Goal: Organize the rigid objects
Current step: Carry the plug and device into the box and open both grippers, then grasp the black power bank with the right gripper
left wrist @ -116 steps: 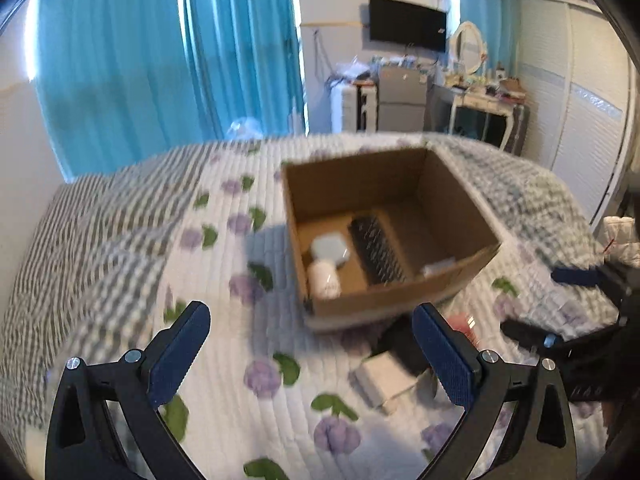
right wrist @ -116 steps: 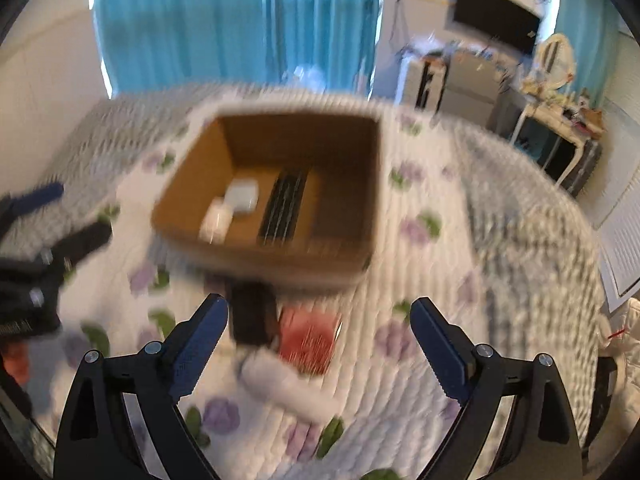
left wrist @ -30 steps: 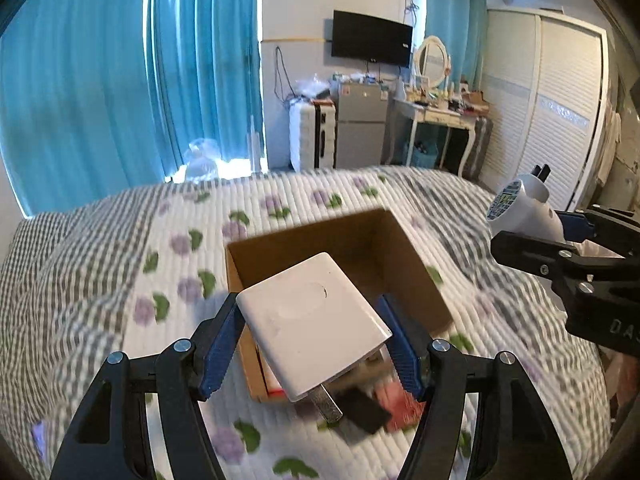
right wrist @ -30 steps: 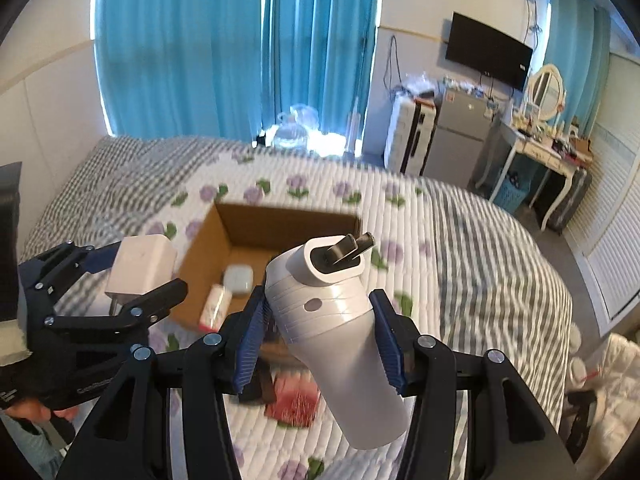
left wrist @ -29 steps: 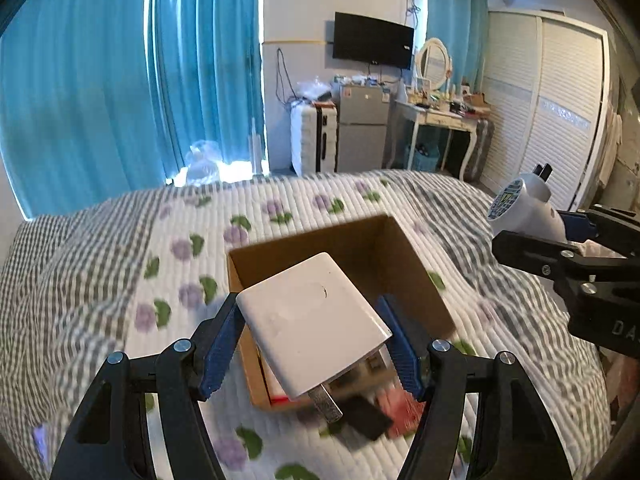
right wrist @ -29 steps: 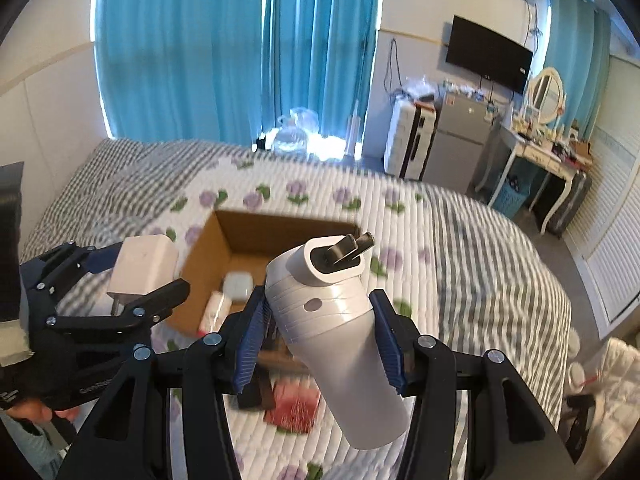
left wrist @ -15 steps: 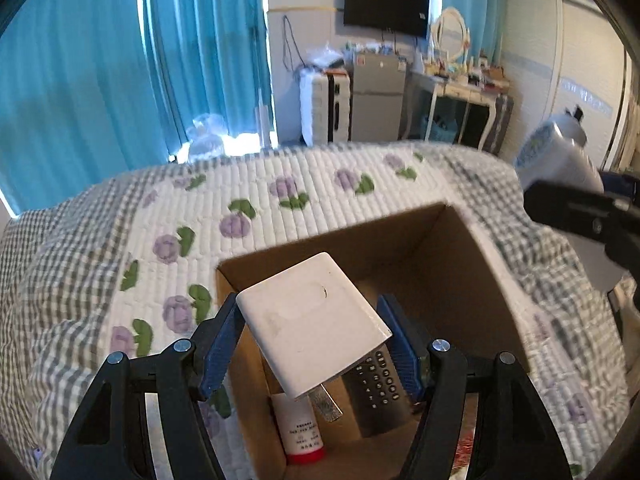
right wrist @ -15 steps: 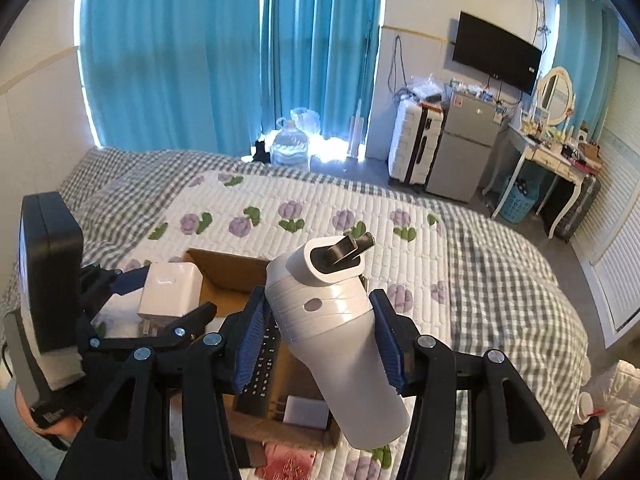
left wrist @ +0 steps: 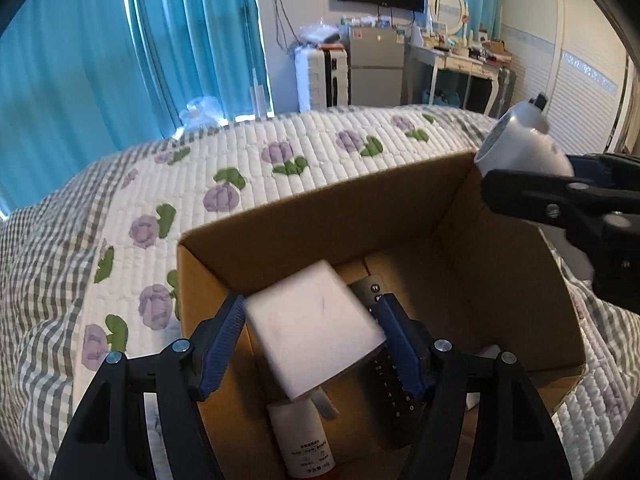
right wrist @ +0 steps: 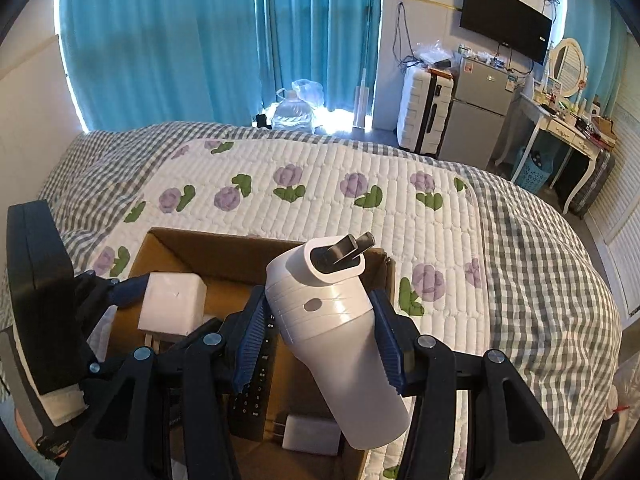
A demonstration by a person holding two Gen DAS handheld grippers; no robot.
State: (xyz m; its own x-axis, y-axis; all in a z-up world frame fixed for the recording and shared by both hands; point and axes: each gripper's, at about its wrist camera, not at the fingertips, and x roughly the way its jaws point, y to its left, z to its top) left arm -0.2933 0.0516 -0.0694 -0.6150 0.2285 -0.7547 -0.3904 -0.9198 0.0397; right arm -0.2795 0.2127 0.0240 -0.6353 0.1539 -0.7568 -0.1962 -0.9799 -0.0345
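My left gripper [left wrist: 312, 340] is shut on a white wall charger [left wrist: 316, 324] with metal prongs pointing down, held over the open cardboard box [left wrist: 420, 208]. It also shows in the right wrist view [right wrist: 172, 304]. My right gripper [right wrist: 318, 340] is shut on a white bottle [right wrist: 332, 328] with a dark spout, held over the box's right part [right wrist: 380, 268]. The bottle shows at the right of the left wrist view [left wrist: 520, 148]. Inside the box lie a black remote [left wrist: 388, 384], a white tube [left wrist: 304, 444] and a small white adapter [right wrist: 312, 436].
The box sits on a bed with a floral quilt [right wrist: 320, 188] and checked blanket [right wrist: 540, 280]. Blue curtains [right wrist: 180, 40], a white suitcase [right wrist: 424, 108], a small fridge [right wrist: 476, 116] and a dressing table [right wrist: 560, 128] stand beyond the bed.
Both grippers have moved forward and down over the box, which now fills the lower views. The charger and bottle stay gripped. Earlier both grippers were open and empty.
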